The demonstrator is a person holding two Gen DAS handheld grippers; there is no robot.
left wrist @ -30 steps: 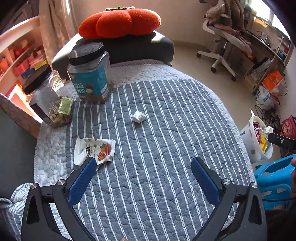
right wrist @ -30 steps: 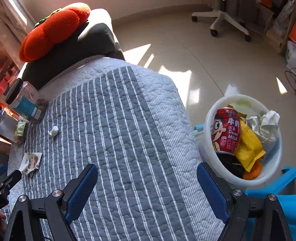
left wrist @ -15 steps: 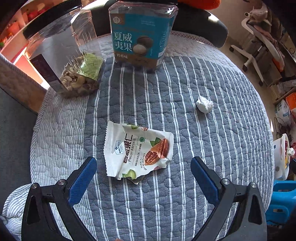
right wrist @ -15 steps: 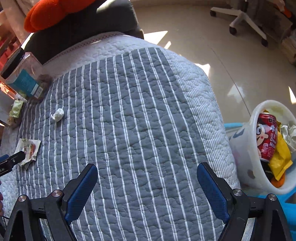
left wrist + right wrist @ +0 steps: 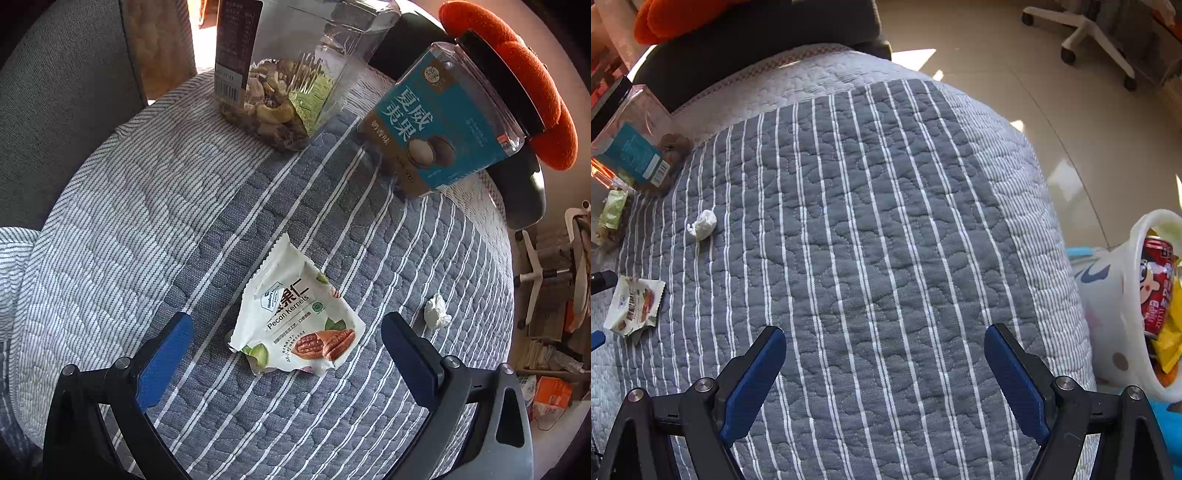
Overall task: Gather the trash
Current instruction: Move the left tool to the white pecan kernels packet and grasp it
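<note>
Hovering left gripper (image 5: pixel 282 345): jaws wide apart, pointing down, nothing pinched.
Snack wrapper (image 5: pixel 295 314): flat on the striped quilt (image 5: pixel 369 406), between the left fingers, touching neither.
Paper ball (image 5: pixel 437 312): just beyond the left gripper's right finger.
Right gripper (image 5: pixel 886 363): jaws wide, over bare quilt, holding nothing.
Trash bucket (image 5: pixel 1108 295): off the quilt's edge, right of the right gripper, with a red can (image 5: pixel 1156 284) inside.
Jars (image 5: pixel 443 122): far side of the wrapper.
</note>
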